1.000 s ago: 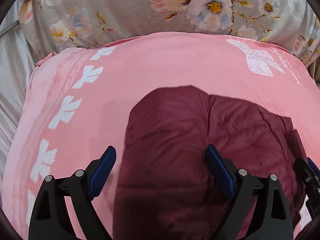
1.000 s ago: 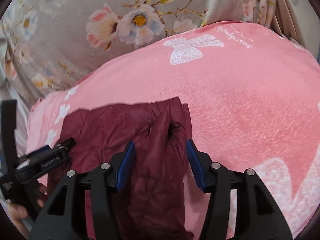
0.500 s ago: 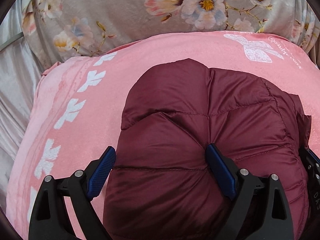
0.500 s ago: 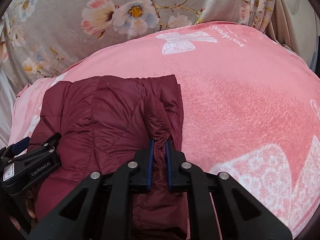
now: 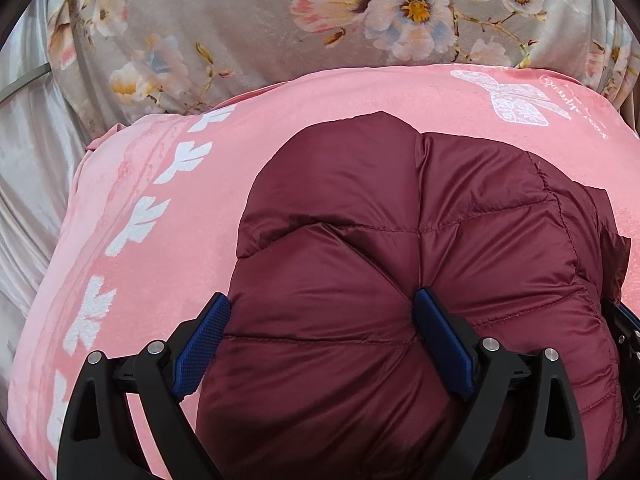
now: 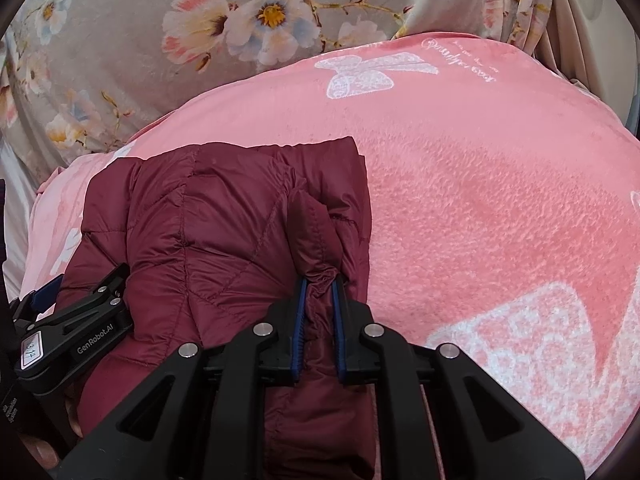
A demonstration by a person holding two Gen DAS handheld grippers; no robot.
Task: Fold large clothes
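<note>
right wrist view: we are clamping the right tool (image 6: 319, 316) onto a raised ridge of the maroon puffer jacket (image 6: 208, 224), having just been closing on it. in the left wrist view we are holding the left tool (image 5: 320, 344) wide apart, straddling the jacket's near bulge, pads beside the fabric but not squeezing it. the jacket is lying bunched on the pink blanket (image 6: 500, 200), stretching away from both tools, its far edge toward the floral fabric (image 5: 240, 20).
</note>
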